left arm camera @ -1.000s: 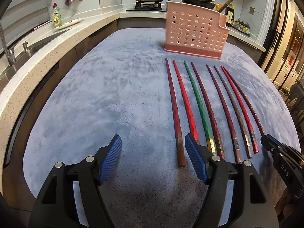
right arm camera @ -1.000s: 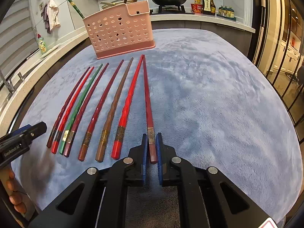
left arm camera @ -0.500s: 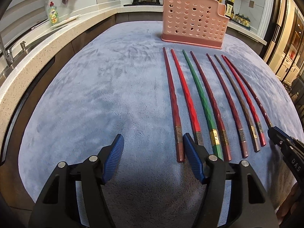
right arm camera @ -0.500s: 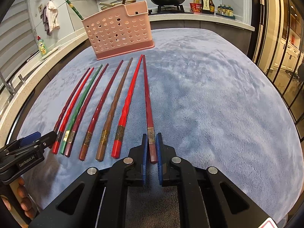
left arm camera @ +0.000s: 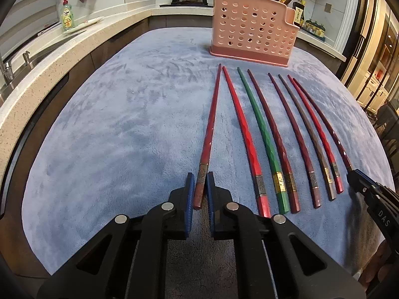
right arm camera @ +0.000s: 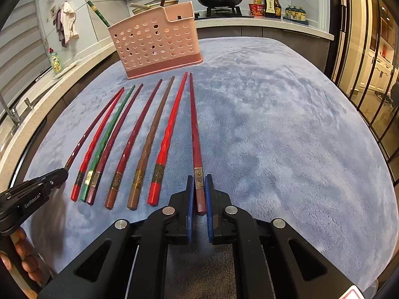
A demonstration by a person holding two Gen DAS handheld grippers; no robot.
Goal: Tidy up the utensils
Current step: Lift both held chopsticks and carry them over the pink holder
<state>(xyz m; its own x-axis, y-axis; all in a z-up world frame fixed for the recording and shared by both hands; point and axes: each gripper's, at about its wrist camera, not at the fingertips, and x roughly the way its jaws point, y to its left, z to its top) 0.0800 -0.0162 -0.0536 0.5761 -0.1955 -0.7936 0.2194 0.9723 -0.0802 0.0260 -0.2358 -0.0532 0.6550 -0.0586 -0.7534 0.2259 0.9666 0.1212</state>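
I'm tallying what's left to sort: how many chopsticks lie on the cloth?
8, in one row before the basket: the leftmost in the left gripper, the rightmost in the right gripper, six loose between. More stand in the basket, partly hidden.

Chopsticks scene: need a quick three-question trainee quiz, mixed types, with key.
1. True or false: the left gripper stands open.
2. How many chopsticks lie on the cloth? A six, B eight, C ten.
3. Which chopstick does the right gripper hold?
Key: 1 false, its jaws have just closed on the leftmost chopstick; 2 B; 3 the rightmost chopstick.
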